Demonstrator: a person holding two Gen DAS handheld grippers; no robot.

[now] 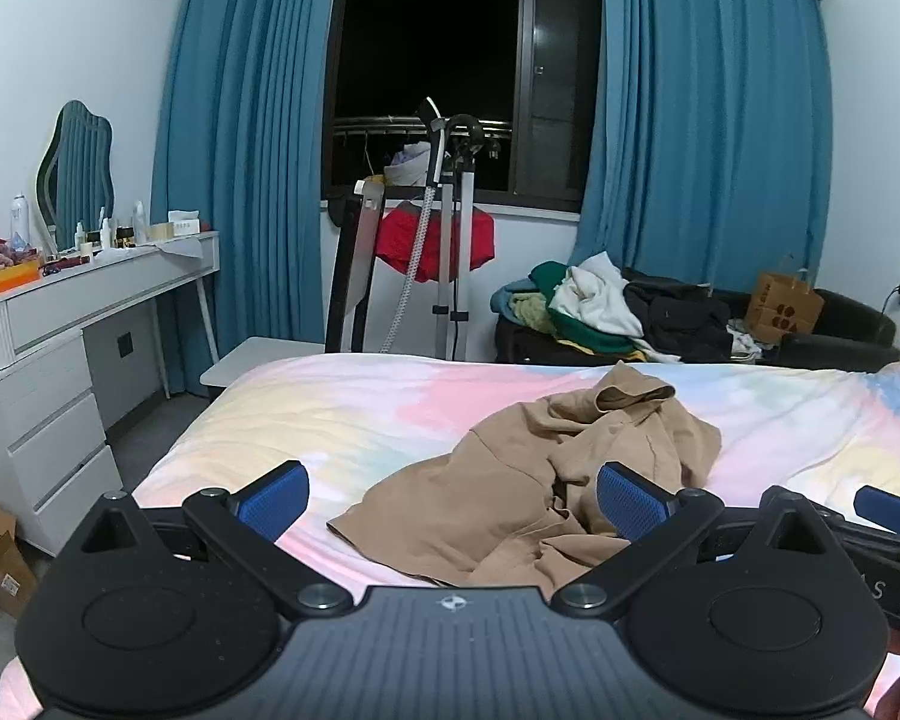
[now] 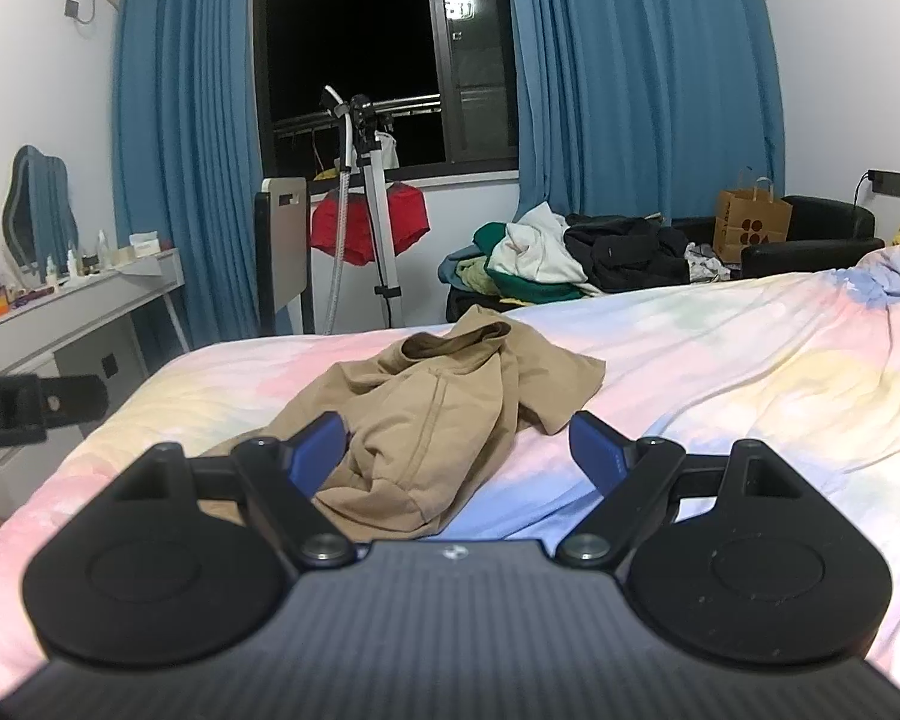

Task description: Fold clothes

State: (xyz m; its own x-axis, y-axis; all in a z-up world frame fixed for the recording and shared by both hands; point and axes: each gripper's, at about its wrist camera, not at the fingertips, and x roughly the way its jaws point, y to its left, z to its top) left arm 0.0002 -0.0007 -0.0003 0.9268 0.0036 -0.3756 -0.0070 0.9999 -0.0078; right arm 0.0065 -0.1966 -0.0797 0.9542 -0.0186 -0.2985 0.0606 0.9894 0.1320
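Left wrist view showed a bed point(image 1: 390, 396) under a pastel tie-dye sheet, with a tan garment point(image 1: 534, 480) lying crumpled near the middle of its near half. The left hand-held gripper point(image 1: 453, 495) hung above the bed with its jaws spread wide and released, nothing between the blue pads; the garment lay beyond and below them. Right wrist view showed the right hand-held gripper point(image 2: 457, 444) likewise released, over the near end of the same garment point(image 2: 426, 414). To the left a white table point(image 1: 108, 282) crowded with bottles stood by blue curtains point(image 1: 240, 138). Past the bed's far edge were a dark window point(image 1: 426, 72), a stand with a red cloth point(image 1: 432, 240) and a clothes pile point(image 1: 600, 306). The sheet to the garment's right lay bare.
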